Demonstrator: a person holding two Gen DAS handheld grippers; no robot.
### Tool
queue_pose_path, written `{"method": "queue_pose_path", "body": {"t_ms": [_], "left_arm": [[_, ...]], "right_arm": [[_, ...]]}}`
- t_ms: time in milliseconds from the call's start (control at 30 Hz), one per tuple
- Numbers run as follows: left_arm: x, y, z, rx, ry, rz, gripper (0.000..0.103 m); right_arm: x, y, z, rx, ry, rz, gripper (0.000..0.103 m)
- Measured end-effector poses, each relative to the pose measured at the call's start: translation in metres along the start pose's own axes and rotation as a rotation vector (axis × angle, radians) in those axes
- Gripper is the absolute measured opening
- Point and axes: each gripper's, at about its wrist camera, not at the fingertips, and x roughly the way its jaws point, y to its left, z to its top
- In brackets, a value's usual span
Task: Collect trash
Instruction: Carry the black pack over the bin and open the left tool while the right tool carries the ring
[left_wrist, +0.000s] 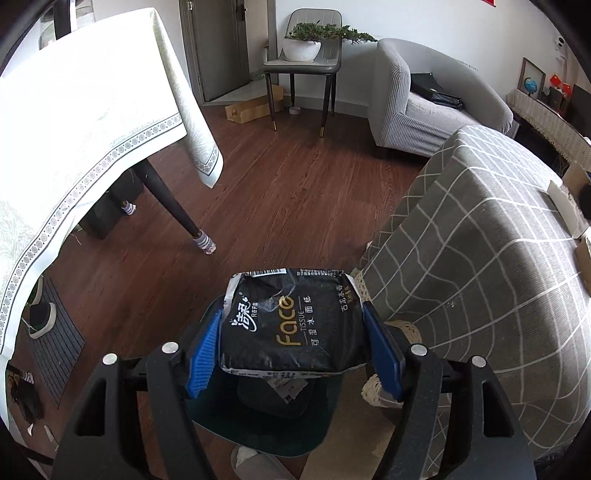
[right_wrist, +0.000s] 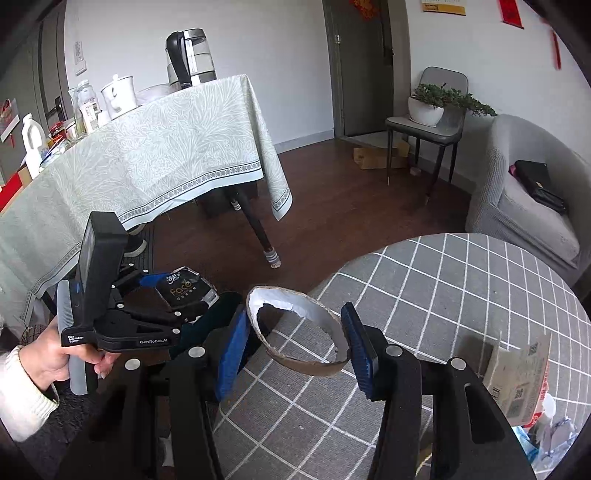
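The left tongs (left_wrist: 295, 332) are closed on a black tissue pack (left_wrist: 291, 325); both blue pads press its two sides. The pack hangs above a dark green bin (left_wrist: 258, 428) that stands on the floor just beside the checked counter (left_wrist: 498, 258). The right tongs (right_wrist: 295, 343) are wide open around a torn cardboard ring (right_wrist: 295, 332), which lies near the edge of the checked counter, on the side toward the bin. I cannot tell if the pads touch the ring. At the other side of the counter, far from the bin, lies more paper trash (right_wrist: 521, 384).
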Motion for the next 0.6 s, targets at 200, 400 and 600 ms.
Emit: {"method": "queue_pose_path", "body": {"t_ms": [200,400,600], "left_arm": [[0.018,0.019,-0.013,0.002,0.058,0.024,0.073],[0.032,0.031,-0.025,0.024,0.114,0.044,0.073],[0.05,0.05,-0.041,0.032,0.189,0.062,0.074]], "right_arm": [[0.018,0.019,0.01,-0.002,-0.001,0.051,0.052],[0.035,0.038,0.022,-0.009,-0.001,0.086,0.052],[0.056,0.056,0.03,-0.014,0.013,0.124,0.052]]}}
